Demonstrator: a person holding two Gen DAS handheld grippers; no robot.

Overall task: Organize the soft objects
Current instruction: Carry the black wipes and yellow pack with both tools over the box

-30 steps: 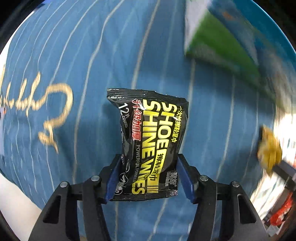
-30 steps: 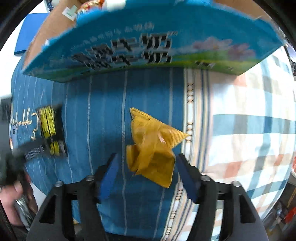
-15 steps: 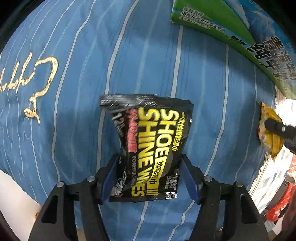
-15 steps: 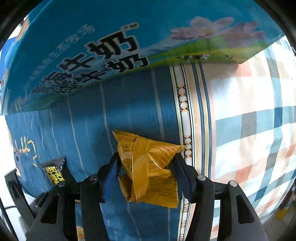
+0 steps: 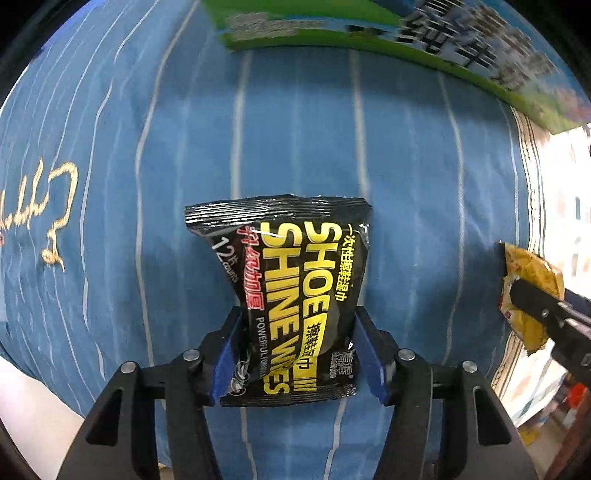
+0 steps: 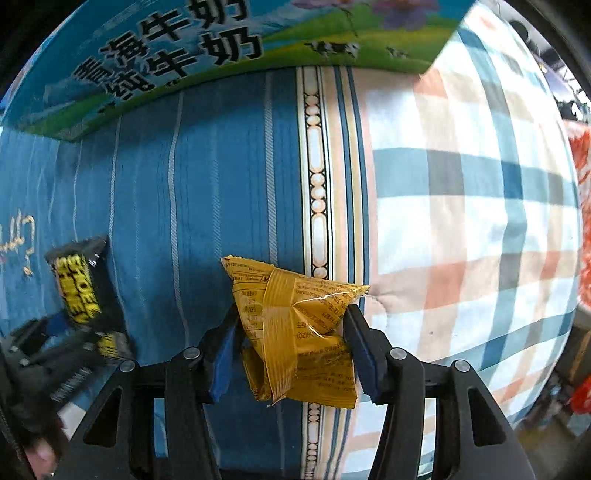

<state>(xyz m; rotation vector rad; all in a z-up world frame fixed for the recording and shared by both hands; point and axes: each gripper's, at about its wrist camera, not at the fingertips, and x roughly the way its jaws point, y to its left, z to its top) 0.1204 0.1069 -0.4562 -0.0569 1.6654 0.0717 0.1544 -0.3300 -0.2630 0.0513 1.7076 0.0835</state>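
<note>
Bedding (image 5: 295, 147): blue striped spread, checked quilt (image 6: 461, 206) beside it at 3 o'clock in the right view. No worktop; everything sits over the bed.

Carton (image 5: 424, 33): milk box, now filling the 12 o'clock rim of both views. A second ago it was further off and blurred in the left view; both hands have closed toward it. Likely the drop-off, though its opening is not in frame.

Wipes pack (image 5: 295, 295): black, yellow lettering, centre of left view, lower half pinched. Left hand-held gripper (image 5: 295, 354) closing at this moment, pads pressing the pack's waist in; it slackened briefly half a second back.

Snack pouch (image 6: 295, 325): yellow, crumpled. A second ago it lay loose between wide jaws; now the right hand-held gripper (image 6: 291, 350) is clamped on it, pads against both sides, pouch at 6 o'clock.

Reading: both pickups done, carry under way; release into the carton remains.
</note>
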